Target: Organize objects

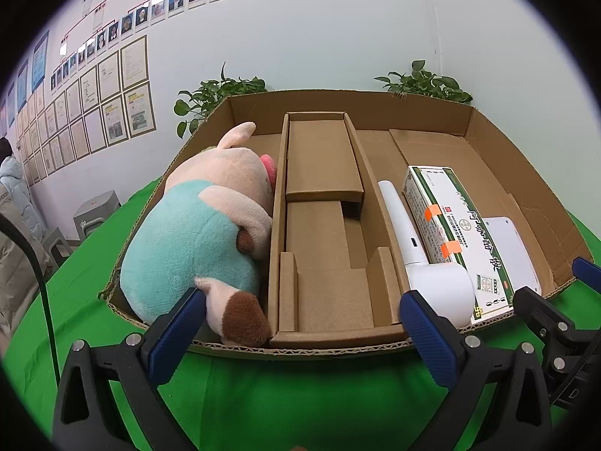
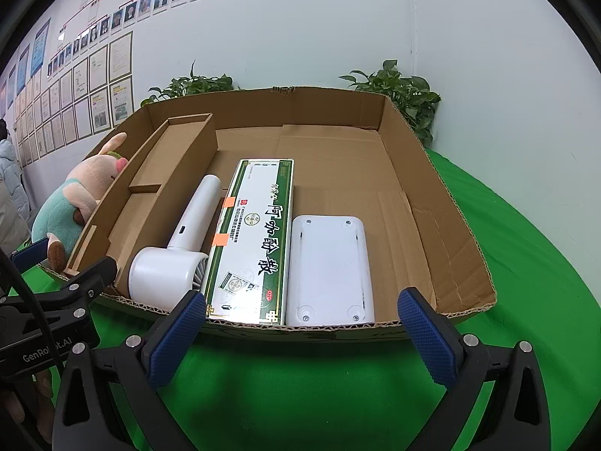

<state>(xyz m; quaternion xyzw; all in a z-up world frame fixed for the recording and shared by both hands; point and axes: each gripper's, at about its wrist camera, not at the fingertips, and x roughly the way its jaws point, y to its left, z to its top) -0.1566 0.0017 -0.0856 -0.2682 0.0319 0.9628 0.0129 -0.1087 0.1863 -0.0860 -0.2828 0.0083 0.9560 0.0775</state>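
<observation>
Blue, cross-hatched rubber pads (image 1: 428,338) front the black plastic fingers of the left gripper (image 1: 300,332), which hangs spread wide and empty just short of the near rim of a shallow corrugated cardboard tray (image 1: 338,103). Beneath both tools lies a smooth green cloth (image 1: 281,394).

Inside the tray, on its left side, a plush pig (image 1: 199,233) lies on its side: fuzzy pink head, teal body, brown hooves, one hoof almost against the left pad. A folded cardboard insert (image 1: 323,225) runs lengthwise down the middle, a long trough with a small raised box at its far end and angular cut-outs nearer.

In the right wrist view, the right gripper (image 2: 300,332) is likewise released, its textured blue fingertips (image 2: 426,336) wide apart and closed on nothing, hovering before the tray's near edge. To the right of the insert, three things lie side by side, lengthwise: a glossy white handheld fan (image 2: 176,259) with a slim tapering handle and a round, ribbed head toward the camera; a long flat carton (image 2: 255,236), white with green borders, Chinese lettering and two orange tape tabs; and a matte white rounded rectangular device (image 2: 328,270), screw holes at its corners. The carton touches the device along one long edge. Bare, creased cardboard floor fills the tray's right and far parts.

Leafy potted plants (image 2: 398,90) stand behind the tray against a pale wall hung with framed papers (image 1: 109,94).
</observation>
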